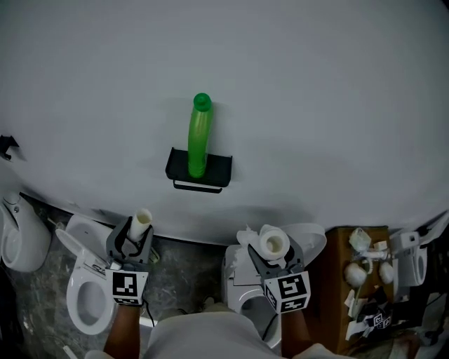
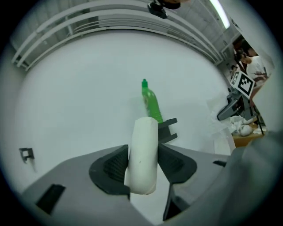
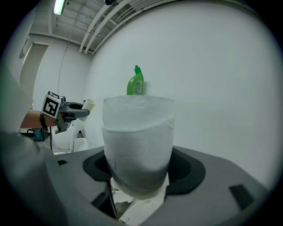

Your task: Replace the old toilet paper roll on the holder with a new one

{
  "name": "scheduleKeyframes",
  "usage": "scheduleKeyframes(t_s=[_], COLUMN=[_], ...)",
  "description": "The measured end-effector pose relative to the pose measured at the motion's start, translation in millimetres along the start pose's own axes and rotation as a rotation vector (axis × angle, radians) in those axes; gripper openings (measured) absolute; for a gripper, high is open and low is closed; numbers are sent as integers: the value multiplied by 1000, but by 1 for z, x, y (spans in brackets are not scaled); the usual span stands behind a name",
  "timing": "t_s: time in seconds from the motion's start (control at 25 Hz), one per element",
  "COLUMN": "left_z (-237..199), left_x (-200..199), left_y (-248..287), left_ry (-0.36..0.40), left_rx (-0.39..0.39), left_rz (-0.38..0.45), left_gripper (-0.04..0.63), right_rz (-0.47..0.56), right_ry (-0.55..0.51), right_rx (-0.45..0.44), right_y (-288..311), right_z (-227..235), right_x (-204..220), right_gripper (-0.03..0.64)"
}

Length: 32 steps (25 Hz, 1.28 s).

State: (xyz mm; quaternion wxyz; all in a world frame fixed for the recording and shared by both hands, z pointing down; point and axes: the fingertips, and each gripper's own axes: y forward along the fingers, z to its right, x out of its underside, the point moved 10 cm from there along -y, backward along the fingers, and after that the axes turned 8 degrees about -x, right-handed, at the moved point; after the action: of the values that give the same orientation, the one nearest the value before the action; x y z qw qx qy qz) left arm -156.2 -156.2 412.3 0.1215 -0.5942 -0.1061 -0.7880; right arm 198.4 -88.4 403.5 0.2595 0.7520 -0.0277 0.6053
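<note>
Room: a washroom, with a plain white wall (image 1: pixel 316 105) filling most of the head view.
Ceiling: pipes and rails (image 2: pixel 110 17) run along the top of the left gripper view, with a strip light (image 2: pixel 219 13) at the upper right.
Floor: grey mottled floor (image 1: pixel 175 273) shows at the bottom centre of the head view.
Fixtures: a white toilet (image 1: pixel 84 294) stands open at the lower left. A urinal (image 1: pixel 21 238) is at the far left edge. A small black fitting (image 1: pixel 7 146) sits on the wall above it.
Surface: a brown wooden surface (image 1: pixel 337 280) at the lower right carries crumpled white paper (image 1: pixel 358 270) and other small items too small to tell.
Holder: a black holder (image 1: pixel 217 168) is fixed to the wall at frame centre, with no roll on it.
Bottle: a green bottle (image 1: pixel 198 137) stands upright on the holder.
Left gripper: the left gripper (image 1: pixel 132 242) is at the lower left, well apart from the holder. Its fingers (image 2: pixel 116 165) are narrowed onto the old roll core (image 2: pixel 142 154), a thin cream tube sticking out past them.
Right gripper: the right gripper (image 1: pixel 275 254) is at the lower centre right. Its fingers (image 3: pixel 185 170) stand wide and clamp the new toilet paper roll (image 3: pixel 138 137), whose open end faces the head camera.
Spacing: the two grippers are side by side, below the holder and apart from each other.
</note>
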Motion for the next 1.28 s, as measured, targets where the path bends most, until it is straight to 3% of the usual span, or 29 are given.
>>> scheduleKeyframes(t_s=[0.16, 0.56, 0.84, 1.08, 1.28], left_z=[-35, -82, -82, -78, -79], left_x=[17, 28, 26, 30, 34], left_y=[-36, -94, -86, -81, -83], left_ry=[-47, -202, -183, -201, -207], left_rx=[-95, -234, -196, -176, -182], left_rz=[-42, -34, -17, -10, -22], left_gripper=[206, 206, 206, 206, 206], right_rz=[-6, -80, -102, -213, -311], right_ry=[-11, -99, -111, -213, -371], right_rx=[10, 56, 63, 86, 103], right_y=[2, 11, 24, 61, 97], right_z=[-4, -11, -16, -4, 8], right_x=[-6, -10, -14, -3, -6], right_gripper=[318, 319, 318, 318, 318])
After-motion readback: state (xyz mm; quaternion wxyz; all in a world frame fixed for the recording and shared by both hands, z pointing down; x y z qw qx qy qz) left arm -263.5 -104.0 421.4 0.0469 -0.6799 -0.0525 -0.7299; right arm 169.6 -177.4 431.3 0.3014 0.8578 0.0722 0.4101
